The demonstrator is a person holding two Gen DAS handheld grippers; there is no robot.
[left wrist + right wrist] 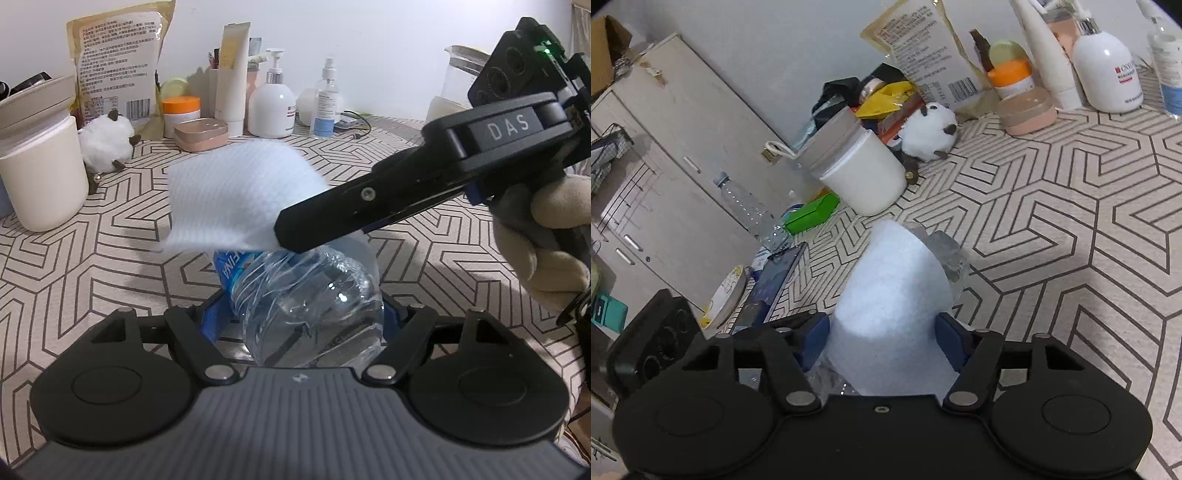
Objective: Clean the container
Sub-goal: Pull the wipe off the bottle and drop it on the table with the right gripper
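A clear plastic bottle (310, 310) with a blue label lies on its side between the pads of my left gripper (299, 317), which is shut on it. My right gripper (284, 236) reaches in from the right and is shut on a white wipe cloth (236, 199), held over the bottle's far end. In the right wrist view the cloth (890, 314) fills the gap between the blue pads of my right gripper (882, 343). Part of the clear bottle (949, 258) shows beyond the cloth.
The table has a geometric-patterned cover (92, 266). A white canister (40, 166) stands at left with a fluffy toy (107, 140) beside it. Bottles, a tube, a pump dispenser (271, 110) and a pouch line the back wall. A glass jug (458, 81) stands at back right.
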